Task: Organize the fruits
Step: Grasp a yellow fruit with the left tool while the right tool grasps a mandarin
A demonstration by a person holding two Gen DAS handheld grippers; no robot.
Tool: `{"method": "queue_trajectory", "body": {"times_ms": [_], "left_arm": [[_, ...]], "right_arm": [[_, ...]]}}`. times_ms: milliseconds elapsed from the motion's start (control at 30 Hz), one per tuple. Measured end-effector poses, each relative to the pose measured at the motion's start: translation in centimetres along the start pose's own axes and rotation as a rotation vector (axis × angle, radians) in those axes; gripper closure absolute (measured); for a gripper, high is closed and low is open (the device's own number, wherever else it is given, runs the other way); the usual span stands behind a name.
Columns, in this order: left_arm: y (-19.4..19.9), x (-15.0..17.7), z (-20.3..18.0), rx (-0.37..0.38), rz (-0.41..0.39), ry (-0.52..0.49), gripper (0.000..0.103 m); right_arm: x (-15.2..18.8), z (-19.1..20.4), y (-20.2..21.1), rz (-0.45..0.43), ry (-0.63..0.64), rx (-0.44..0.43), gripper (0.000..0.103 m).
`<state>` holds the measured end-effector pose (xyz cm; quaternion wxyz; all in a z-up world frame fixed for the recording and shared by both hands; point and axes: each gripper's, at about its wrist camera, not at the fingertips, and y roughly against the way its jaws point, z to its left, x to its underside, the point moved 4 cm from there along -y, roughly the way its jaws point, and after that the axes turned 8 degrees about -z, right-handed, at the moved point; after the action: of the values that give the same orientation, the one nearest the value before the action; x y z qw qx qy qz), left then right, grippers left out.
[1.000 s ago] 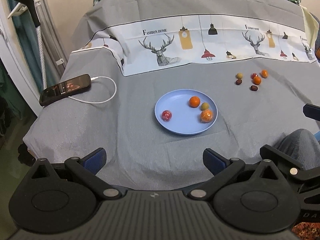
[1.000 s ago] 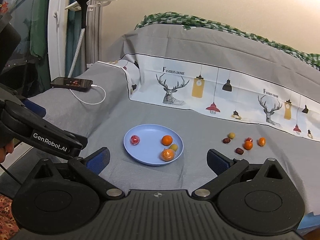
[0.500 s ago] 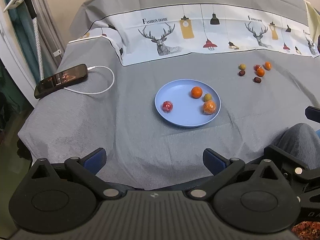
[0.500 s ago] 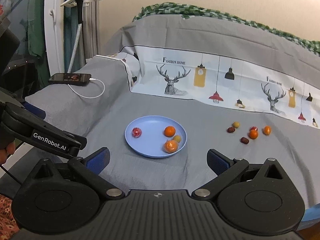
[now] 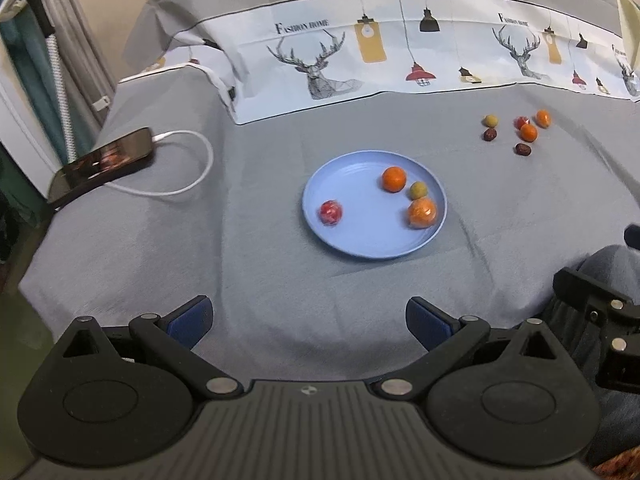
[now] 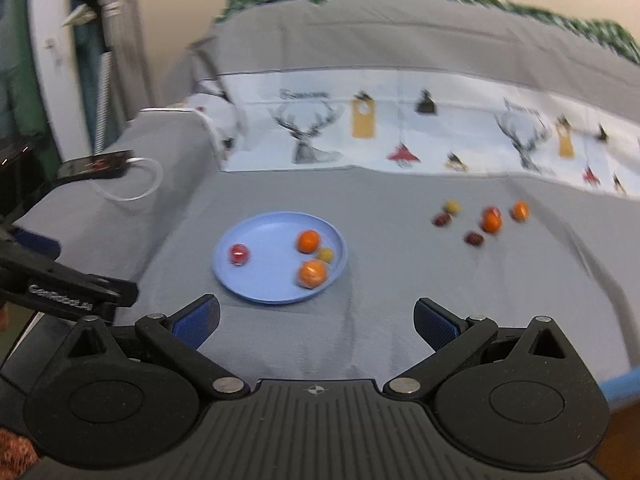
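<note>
Six small loose fruits (image 5: 529,133) lie far right on the grey bedspread (image 5: 240,272), beyond the round blue plastic plate (image 5: 360,240), nearer our right hand-held gripper (image 6: 316,320) than the left hand-held gripper (image 5: 308,320), both spread wide and empty.

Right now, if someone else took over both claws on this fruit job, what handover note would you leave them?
Left claw: open, empty, hovering over the grey cloth short of the plate.
Right claw: open, empty, also short of the plate; its view is blurred.
Blue plate holds four fruits: an orange, a wrapped orange, a small yellow-green fruit and a wrapped red fruit.
Left to do: six loose fruits sit in a cluster on the cloth, beyond the plate to its right. Presumably they go on the plate next.
Phone and its cable lie far left, out of the way.
</note>
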<state>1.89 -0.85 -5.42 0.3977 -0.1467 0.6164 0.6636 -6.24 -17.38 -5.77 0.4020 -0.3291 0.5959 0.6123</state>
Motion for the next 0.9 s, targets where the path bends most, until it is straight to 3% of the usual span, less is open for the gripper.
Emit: {"method": "queue_trajectory", "body": {"times_ms": [567, 767, 900], "left_arm": [[-9.4, -9.8, -8.4, 0.108, 0.001, -0.098, 0.000], [-15.9, -16.2, -12.9, 0.176, -0.015, -0.099, 0.000], [-20.5, -20.0, -17.3, 0.257, -0.050, -0.143, 0.000]], "right_arm": [[-1.0, -11.9, -6.2, 0.034, -0.182, 0.291, 0.001], [-1.3, -17.4, -11.7, 0.015, -0.246, 0.410, 0.001], [-1.5, -20.8, -17.7, 0.001, -0.224, 0.485, 0.001]]}}
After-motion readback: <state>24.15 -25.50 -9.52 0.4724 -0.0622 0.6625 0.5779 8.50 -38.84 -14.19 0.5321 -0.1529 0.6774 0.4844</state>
